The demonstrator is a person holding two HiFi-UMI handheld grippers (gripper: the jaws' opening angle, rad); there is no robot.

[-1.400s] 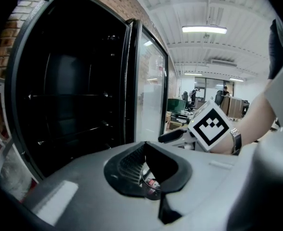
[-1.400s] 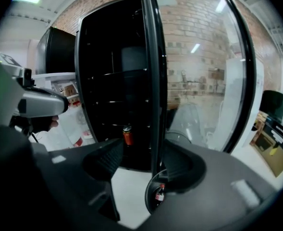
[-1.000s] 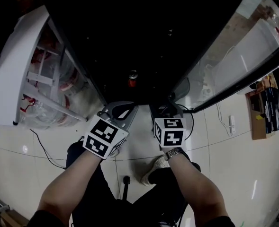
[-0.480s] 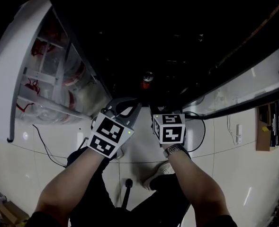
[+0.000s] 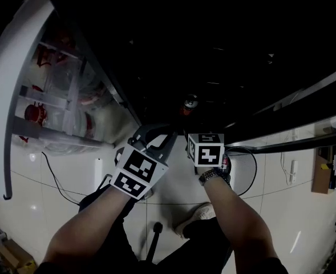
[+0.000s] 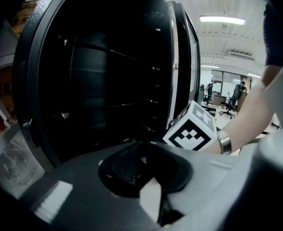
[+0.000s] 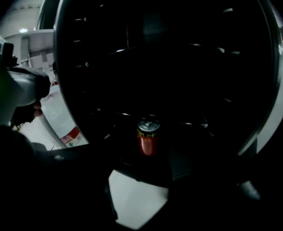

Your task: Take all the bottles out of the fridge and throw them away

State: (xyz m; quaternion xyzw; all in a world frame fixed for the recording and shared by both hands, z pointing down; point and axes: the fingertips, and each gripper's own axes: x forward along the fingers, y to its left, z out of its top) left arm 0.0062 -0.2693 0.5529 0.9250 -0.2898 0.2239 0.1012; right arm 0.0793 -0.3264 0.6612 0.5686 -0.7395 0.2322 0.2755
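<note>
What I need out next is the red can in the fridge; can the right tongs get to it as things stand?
Probably yes. The red can stands upright in the open fridge, straight ahead of the right tongs, with nothing in between. Their jaws have just been opening and hold nothing.

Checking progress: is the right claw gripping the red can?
No, the can stands in the fridge ahead of the right claw, whose jaws have just been opening with nothing between them.
</note>
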